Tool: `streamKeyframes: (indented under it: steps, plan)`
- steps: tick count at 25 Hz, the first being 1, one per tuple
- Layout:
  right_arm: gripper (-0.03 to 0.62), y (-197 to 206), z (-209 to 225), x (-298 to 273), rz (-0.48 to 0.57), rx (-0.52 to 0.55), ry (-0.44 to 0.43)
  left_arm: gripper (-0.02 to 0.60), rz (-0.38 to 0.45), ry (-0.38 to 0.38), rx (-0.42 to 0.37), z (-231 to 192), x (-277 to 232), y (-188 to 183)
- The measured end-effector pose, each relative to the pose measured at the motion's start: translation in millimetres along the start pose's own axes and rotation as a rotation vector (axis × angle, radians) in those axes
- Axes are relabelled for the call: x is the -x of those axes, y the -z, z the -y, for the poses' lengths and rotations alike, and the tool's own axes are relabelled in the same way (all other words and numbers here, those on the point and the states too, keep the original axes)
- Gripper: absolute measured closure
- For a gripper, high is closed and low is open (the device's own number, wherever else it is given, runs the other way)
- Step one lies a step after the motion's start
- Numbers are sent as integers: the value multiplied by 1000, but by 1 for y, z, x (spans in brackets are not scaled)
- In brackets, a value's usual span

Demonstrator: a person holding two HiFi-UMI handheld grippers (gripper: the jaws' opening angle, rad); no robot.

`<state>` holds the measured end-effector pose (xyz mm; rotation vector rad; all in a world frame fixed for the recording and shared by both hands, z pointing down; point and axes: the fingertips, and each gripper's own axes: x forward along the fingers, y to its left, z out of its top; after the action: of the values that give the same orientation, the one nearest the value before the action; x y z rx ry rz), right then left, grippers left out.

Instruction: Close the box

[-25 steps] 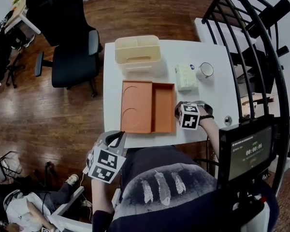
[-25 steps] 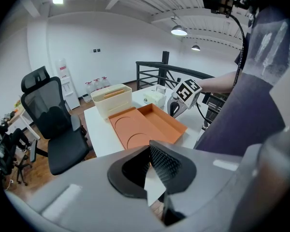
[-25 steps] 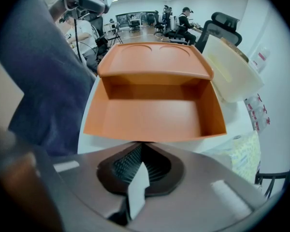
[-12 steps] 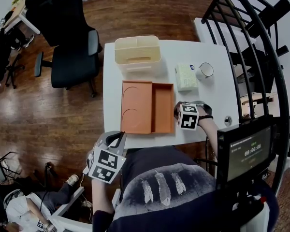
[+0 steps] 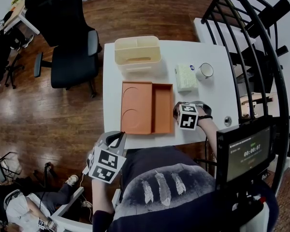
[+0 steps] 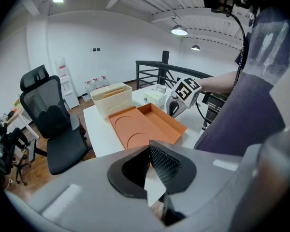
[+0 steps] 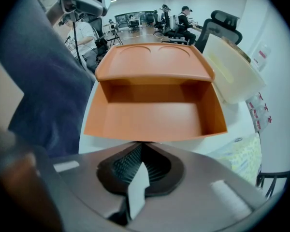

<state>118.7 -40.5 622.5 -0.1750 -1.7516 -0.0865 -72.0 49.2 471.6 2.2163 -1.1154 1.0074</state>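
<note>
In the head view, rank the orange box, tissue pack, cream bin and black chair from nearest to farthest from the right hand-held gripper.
1. Orange box, just left of the right hand-held gripper.
2. Tissue pack, farther up the table.
3. Cream bin, far table edge.
4. Black chair, off the table, far left.
</note>
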Motion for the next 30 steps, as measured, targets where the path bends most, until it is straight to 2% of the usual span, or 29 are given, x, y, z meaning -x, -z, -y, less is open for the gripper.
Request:
streamKeyframes:
  steps: [30]
  plan:
    - [591, -3, -2, 2, 0, 11, -1, 568, -10, 10, 0, 0, 2, -1]
